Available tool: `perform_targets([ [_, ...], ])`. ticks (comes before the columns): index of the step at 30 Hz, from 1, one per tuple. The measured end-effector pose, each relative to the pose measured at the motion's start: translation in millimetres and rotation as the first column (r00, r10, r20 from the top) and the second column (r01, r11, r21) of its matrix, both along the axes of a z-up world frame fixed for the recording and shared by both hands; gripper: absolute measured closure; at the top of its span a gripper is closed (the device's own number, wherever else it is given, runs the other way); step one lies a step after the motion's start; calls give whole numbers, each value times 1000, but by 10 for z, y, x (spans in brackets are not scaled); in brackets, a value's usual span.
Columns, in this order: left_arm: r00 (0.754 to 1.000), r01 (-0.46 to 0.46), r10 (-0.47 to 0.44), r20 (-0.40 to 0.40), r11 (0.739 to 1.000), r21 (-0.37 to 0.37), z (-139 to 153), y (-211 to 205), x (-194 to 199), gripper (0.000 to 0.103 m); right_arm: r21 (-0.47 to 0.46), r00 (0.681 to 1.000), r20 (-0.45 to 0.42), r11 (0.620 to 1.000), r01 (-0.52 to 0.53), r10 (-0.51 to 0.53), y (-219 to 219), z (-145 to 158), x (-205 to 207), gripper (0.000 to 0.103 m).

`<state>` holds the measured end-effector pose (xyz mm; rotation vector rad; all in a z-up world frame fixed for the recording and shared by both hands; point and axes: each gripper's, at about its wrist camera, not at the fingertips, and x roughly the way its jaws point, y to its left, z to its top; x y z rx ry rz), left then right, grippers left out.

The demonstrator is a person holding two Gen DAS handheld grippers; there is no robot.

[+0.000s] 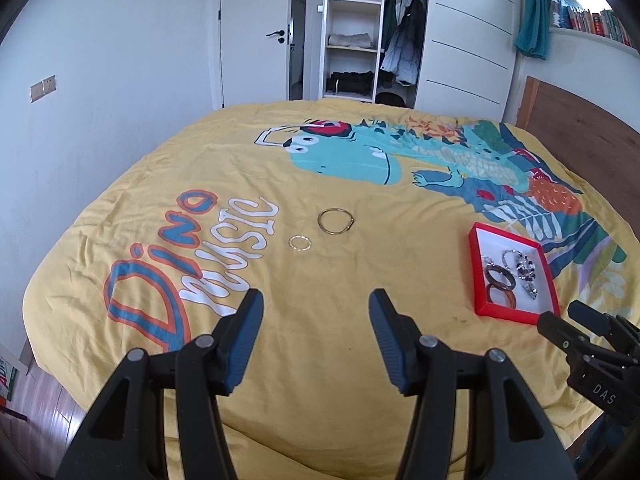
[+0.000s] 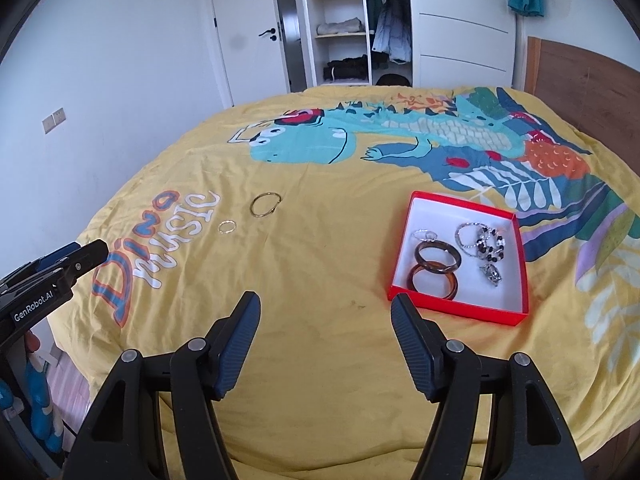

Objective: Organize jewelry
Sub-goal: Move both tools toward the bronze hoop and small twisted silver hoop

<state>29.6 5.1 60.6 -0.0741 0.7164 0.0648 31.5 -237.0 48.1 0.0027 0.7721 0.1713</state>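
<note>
A gold bangle point(image 1: 335, 221) point(image 2: 265, 204) and a smaller thin ring-shaped bracelet point(image 1: 300, 243) point(image 2: 227, 227) lie loose on the yellow bedspread point(image 1: 320, 280) point(image 2: 320, 272). A red box point(image 1: 478, 272) point(image 2: 456, 306) with a white inside holds two brown bangles point(image 2: 437, 254), beaded bracelets point(image 2: 486, 244) and small silver pieces. My left gripper point(image 1: 316, 304) is open and empty, hovering short of the loose bracelets. My right gripper point(image 2: 324, 308) is open and empty, just left of the box's near corner. Each gripper shows at the edge of the other's view.
The bed fills the room's middle. A wooden headboard point(image 2: 580, 80) stands at the right, an open wardrobe point(image 2: 348, 20) and a door point(image 2: 248, 32) at the far end, a white wall point(image 1: 80, 120) at the left.
</note>
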Motion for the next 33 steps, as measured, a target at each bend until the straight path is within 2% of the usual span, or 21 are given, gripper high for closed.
perform_targets([
  [15, 996, -37, 33, -78, 999, -40, -326, 217, 313, 50, -22, 995, -84, 998, -56, 54, 262, -306, 360, 36],
  [21, 990, -54, 48, -129, 997, -46, -542, 304, 480, 50, -21, 990, -124, 997, -73, 70, 340, -481, 533, 35],
  [28, 980, -73, 62, -190, 996, -54, -841, 436, 731, 50, -31, 981, -162, 994, -109, 102, 448, -677, 839, 35],
  [33, 975, -105, 83, -207, 990, -96, -1012, 676, 1005, 50, -42, 975, -179, 989, -144, 135, 553, -803, 1139, 35],
])
